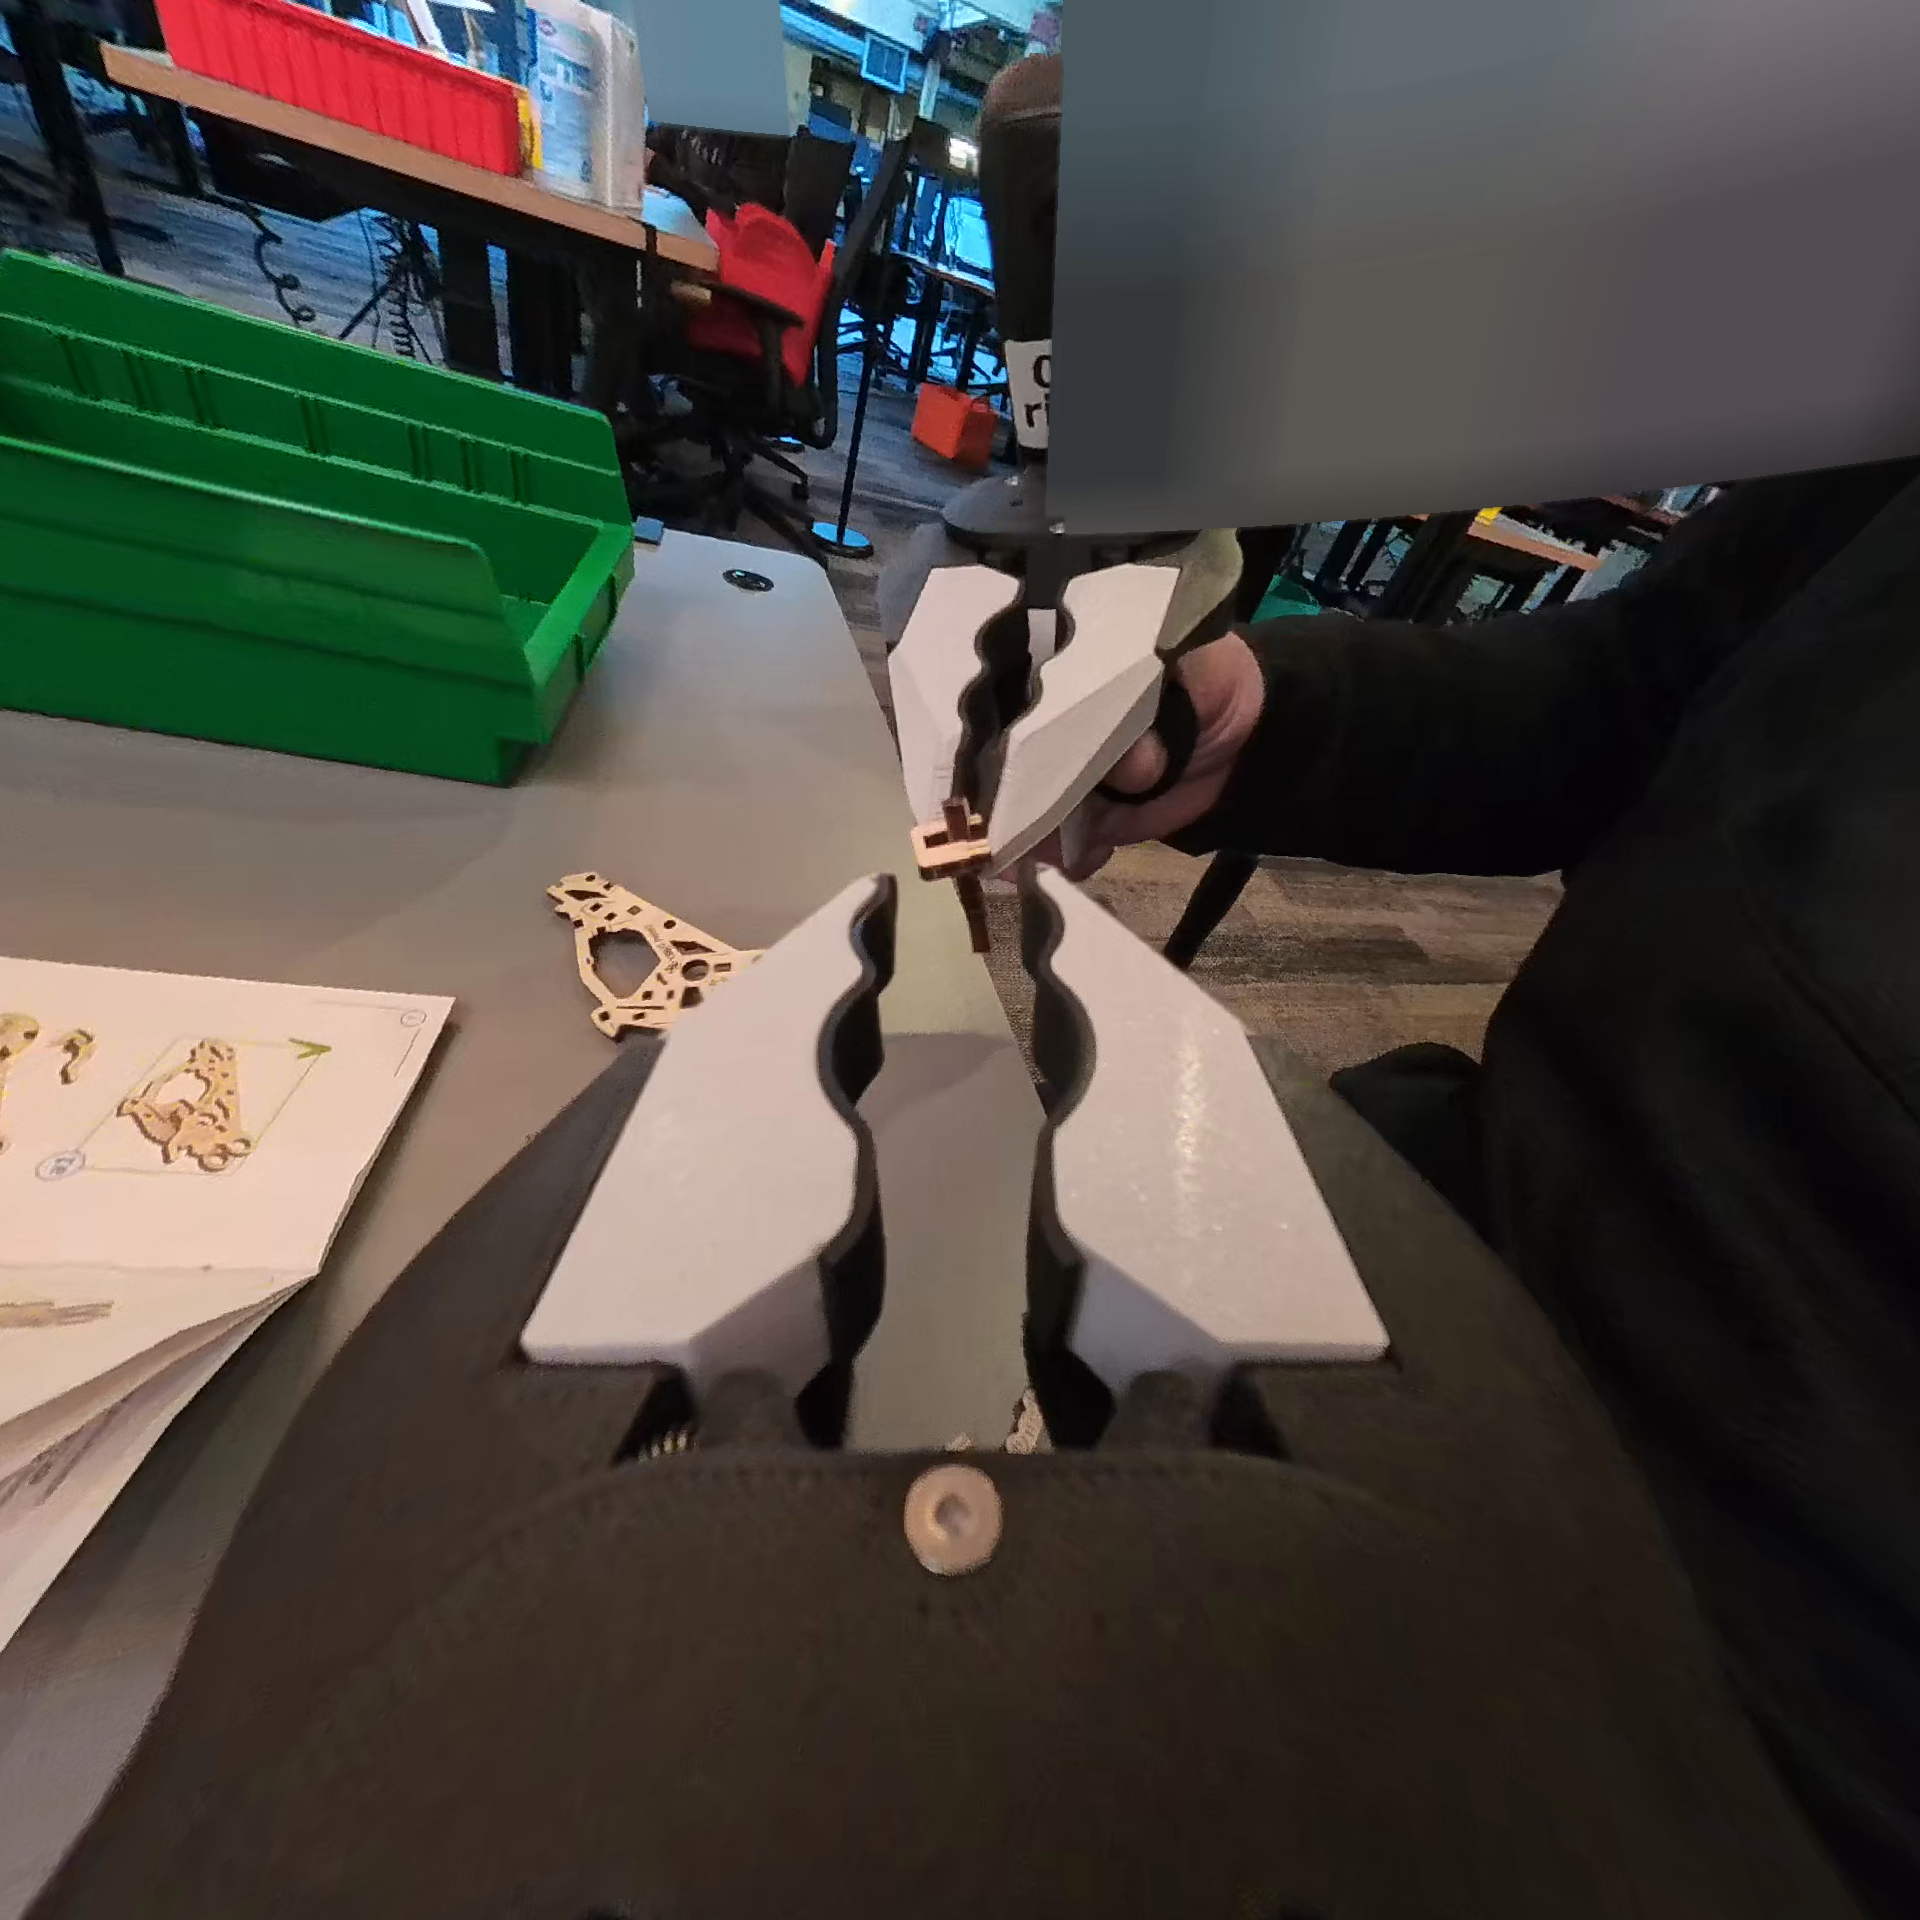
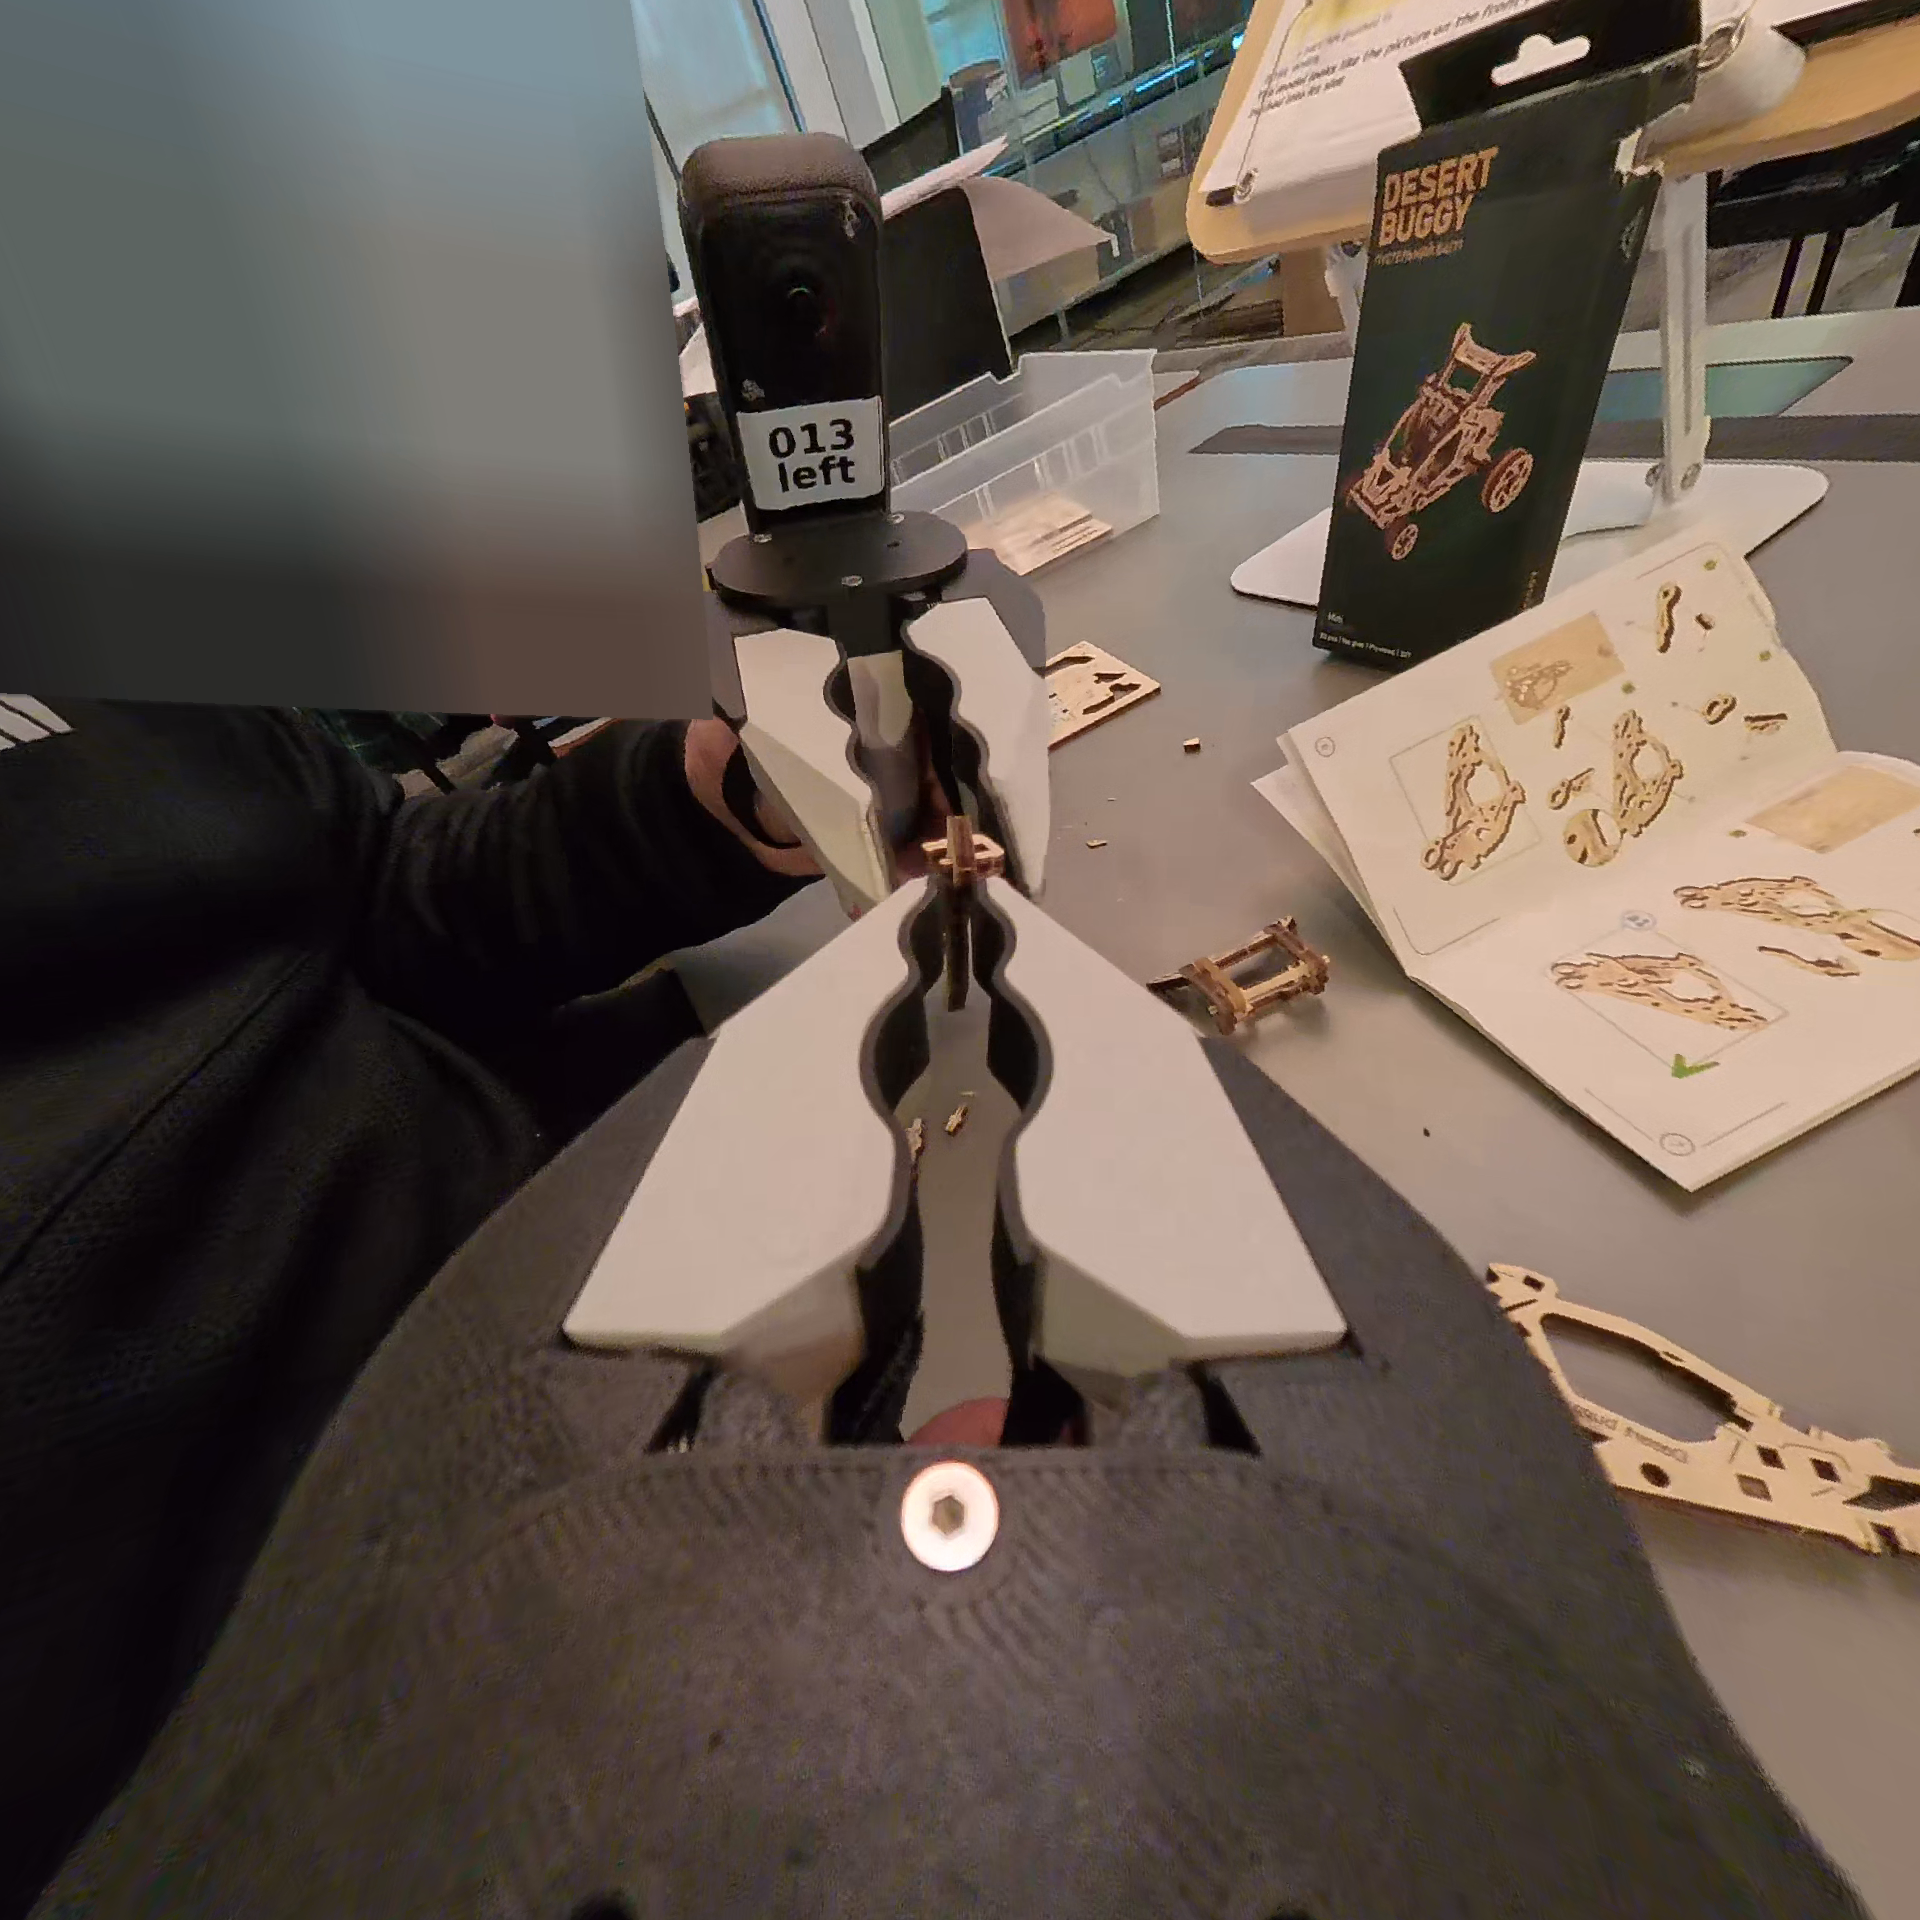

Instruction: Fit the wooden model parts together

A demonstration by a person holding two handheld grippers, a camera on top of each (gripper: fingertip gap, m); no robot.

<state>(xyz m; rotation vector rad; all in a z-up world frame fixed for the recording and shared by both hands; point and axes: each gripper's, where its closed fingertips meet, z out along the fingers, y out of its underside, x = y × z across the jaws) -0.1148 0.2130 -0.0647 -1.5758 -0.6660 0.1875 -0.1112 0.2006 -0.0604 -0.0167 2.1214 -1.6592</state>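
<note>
My right gripper (image 2: 958,894) is shut on a small wooden part (image 2: 961,862): a thin dark strip with a pale cross-piece slotted onto its tip. In the left wrist view the same part (image 1: 951,847) sticks out of the right gripper's (image 1: 971,831) closed tips, above the table edge. My left gripper (image 1: 961,888) is open. Its fingertips (image 1: 873,904) stand on either side of the strip's hanging end with a gap on both sides. In the right wrist view the left gripper (image 2: 945,878) faces mine, its jaws apart around the cross-piece.
On the grey table (image 1: 675,727) are a green bin (image 1: 312,540), an open instruction booklet (image 2: 1610,862), a flat wooden frame piece (image 1: 644,956), a small ladder-like wooden assembly (image 2: 1252,977), the dark kit box (image 2: 1475,395) and a clear plastic bin (image 2: 1039,447). The grippers are tip to tip, or close to it.
</note>
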